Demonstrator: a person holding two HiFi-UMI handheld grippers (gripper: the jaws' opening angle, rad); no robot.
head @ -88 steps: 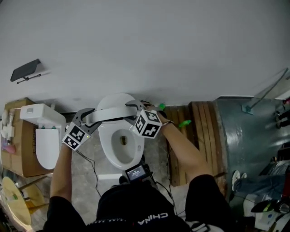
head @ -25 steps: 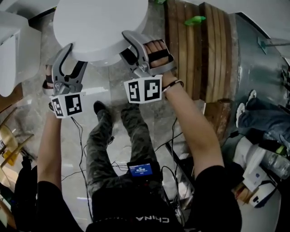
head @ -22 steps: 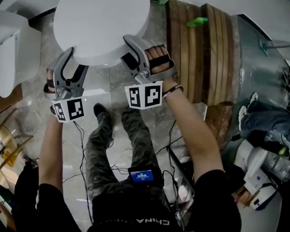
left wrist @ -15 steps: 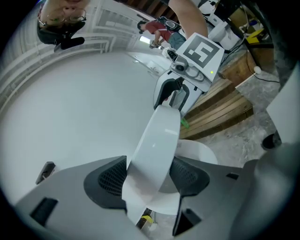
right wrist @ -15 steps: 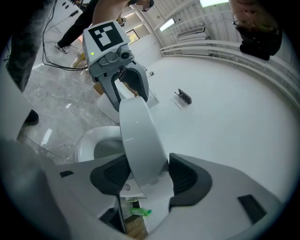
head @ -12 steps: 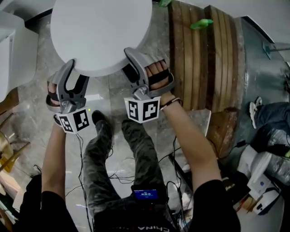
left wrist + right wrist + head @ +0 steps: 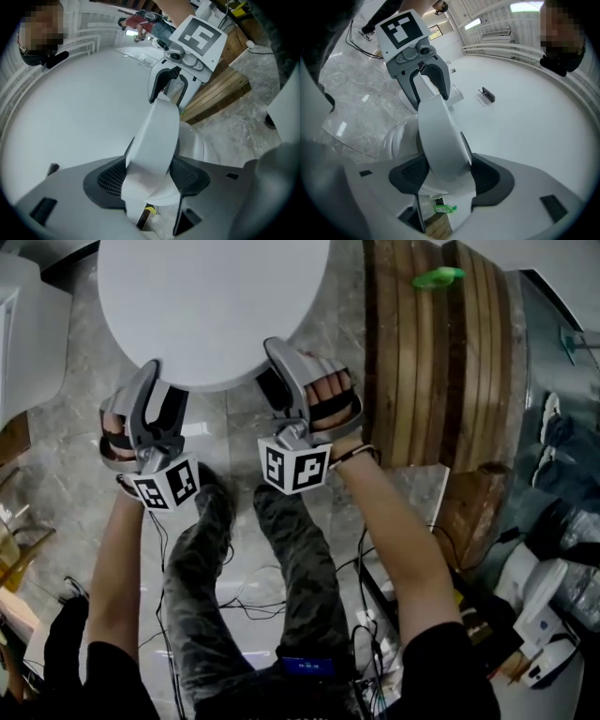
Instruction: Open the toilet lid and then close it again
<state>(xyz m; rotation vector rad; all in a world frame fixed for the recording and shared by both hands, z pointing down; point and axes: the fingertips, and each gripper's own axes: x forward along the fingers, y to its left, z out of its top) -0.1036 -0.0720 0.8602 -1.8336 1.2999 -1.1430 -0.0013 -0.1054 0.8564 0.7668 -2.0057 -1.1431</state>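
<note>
The white toilet lid [image 7: 211, 306] lies almost flat over the bowl and fills the top of the head view. My left gripper [image 7: 148, 381] holds its front rim on the left, and my right gripper [image 7: 277, 357] holds the rim on the right. In the left gripper view the lid's rim [image 7: 157, 140] fills the gap between the dark pads of my left gripper [image 7: 150, 178]. The right gripper view shows the rim [image 7: 438, 136] between the pads of my right gripper [image 7: 445, 176]. Its jaws have just been opening slightly, with the rim still between them.
A stack of wooden planks [image 7: 431, 362] stands right of the toilet, with a green bottle [image 7: 436, 277] behind it. Another white fixture [image 7: 23, 334] sits at the far left. The person's legs [image 7: 281, 549] and loose cables [image 7: 244, 601] are on the marble floor.
The lid has come down from upright, with the bowl showing, to almost flat over it. Both grippers sank with it, still on its front rim.
</note>
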